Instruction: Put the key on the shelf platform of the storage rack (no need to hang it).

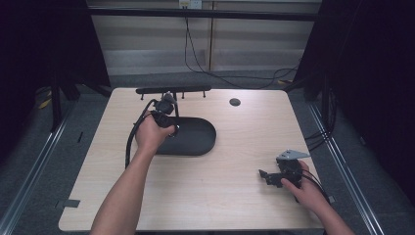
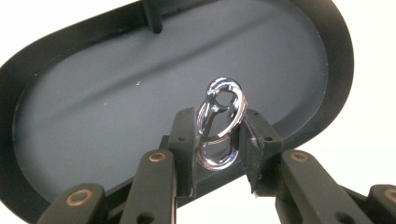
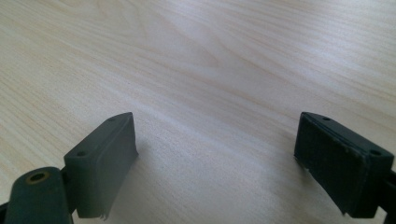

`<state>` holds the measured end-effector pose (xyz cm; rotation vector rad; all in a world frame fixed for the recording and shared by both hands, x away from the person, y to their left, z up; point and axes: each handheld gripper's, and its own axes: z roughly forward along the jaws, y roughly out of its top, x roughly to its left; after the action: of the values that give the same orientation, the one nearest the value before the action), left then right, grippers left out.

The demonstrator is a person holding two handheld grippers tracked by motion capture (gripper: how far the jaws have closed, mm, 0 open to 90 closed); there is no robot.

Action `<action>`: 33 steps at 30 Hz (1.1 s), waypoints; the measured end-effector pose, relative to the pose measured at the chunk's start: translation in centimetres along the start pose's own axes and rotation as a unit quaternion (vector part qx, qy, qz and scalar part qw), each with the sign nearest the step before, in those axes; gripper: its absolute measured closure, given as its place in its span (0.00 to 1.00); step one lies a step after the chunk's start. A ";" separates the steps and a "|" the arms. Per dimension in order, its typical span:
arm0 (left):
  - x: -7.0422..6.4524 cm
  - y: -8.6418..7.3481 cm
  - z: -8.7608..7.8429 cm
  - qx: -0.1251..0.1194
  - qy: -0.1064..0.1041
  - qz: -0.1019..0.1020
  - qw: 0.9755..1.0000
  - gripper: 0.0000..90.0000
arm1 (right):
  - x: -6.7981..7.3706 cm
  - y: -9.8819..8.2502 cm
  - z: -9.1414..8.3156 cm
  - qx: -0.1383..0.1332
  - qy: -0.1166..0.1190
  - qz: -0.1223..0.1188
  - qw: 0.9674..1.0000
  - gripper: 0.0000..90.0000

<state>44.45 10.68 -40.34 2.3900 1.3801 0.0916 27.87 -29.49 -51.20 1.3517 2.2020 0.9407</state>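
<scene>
— So, what worries us most right now?

— Losing the clip. Our left tool is clamped on a small silver snap clip, and its pads pinch only the lower loop; the upper half stands free above the tips. Polished metal against flat pads can pivot or squirt out if we tilt or jolt the hand.

— And if it drops?

— It would most likely land in the black oval tray lying just beyond and below the tool (not the worst outcome, we judge), but near the rim it could bounce onto the desk.

— How does the clip look?

— Shiny, chrome-like, an elongated oval with a round eye at the far end and what seems to be a spring gate along one side. It stands nearly upright between the pads, leaning slightly.

— And our other hand?

— The right tool has its jaws wide apart with nothing between them, hovering low over bare desk, well apart from the tray. We judge it idle.

— Anything else near?

— A thin black post rises at the tray's far edge; we should avoid knocking it.
</scene>
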 end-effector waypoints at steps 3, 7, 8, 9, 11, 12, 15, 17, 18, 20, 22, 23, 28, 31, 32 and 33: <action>-0.2 0.1 0.3 0.000 -0.003 -0.004 1.000 0.76 | 0.0 0.0 0.0 -0.001 0.000 -0.001 1.000 0.14; -0.4 0.3 0.7 0.000 -0.002 0.000 1.000 0.76 | 0.0 0.0 0.0 0.001 0.000 0.001 1.000 0.14; -0.4 0.3 0.7 0.000 -0.002 0.000 1.000 0.76 | 0.0 0.0 0.0 0.001 0.000 0.001 1.000 0.14; -0.5 0.3 0.8 0.002 -0.003 -0.001 1.000 0.76 | 0.0 0.0 0.0 0.000 0.000 0.001 1.000 0.14; -0.6 0.4 1.0 0.005 -0.003 0.000 1.000 0.76 | 0.0 0.0 0.0 0.001 0.000 0.001 1.000 0.14; -0.6 0.4 1.2 0.005 -0.002 0.000 1.000 0.76 | 0.0 0.0 0.0 0.000 0.000 0.001 1.000 0.14; -0.7 0.5 1.4 0.002 -0.002 -0.001 1.000 0.76 | 0.0 0.0 0.0 0.001 0.000 0.001 1.000 0.14; -0.6 0.5 1.5 0.004 -0.001 0.002 1.000 0.76 | 0.0 0.0 0.0 0.000 0.000 -0.001 1.000 0.14; -0.6 0.5 1.5 0.004 -0.001 0.002 1.000 0.76 | 0.0 0.0 0.0 0.001 0.000 0.001 1.000 0.14; -0.6 0.6 1.8 0.005 0.001 -0.002 1.000 0.76 | 0.0 0.0 0.0 0.000 0.000 0.000 1.000 0.14; -0.6 0.6 2.0 0.008 0.001 -0.003 1.000 0.76 | 0.0 0.0 0.0 -0.001 0.001 -0.001 1.000 0.14; -0.6 0.5 2.2 0.007 0.002 -0.001 1.000 0.76 | 0.0 0.0 0.0 0.001 0.000 0.001 1.000 0.14; -0.6 0.4 2.8 0.006 0.002 -0.006 1.000 0.76 | 0.0 0.0 0.0 -0.001 0.001 -0.001 1.000 0.14; -0.3 0.3 3.3 0.009 0.003 -0.010 1.000 0.76 | 0.0 0.0 0.0 0.000 0.001 0.000 1.000 0.14; -0.3 0.2 3.4 0.010 0.004 -0.015 1.000 0.76 | 0.0 0.0 0.0 0.000 0.001 0.000 1.000 0.14; -0.3 0.2 3.4 0.010 0.004 -0.015 1.000 0.76 | 0.0 0.0 0.0 0.000 0.001 0.000 1.000 0.14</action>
<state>45.33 9.37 -43.36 2.3878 1.4260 0.0810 27.87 -29.50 -51.20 1.3506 2.2028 0.9421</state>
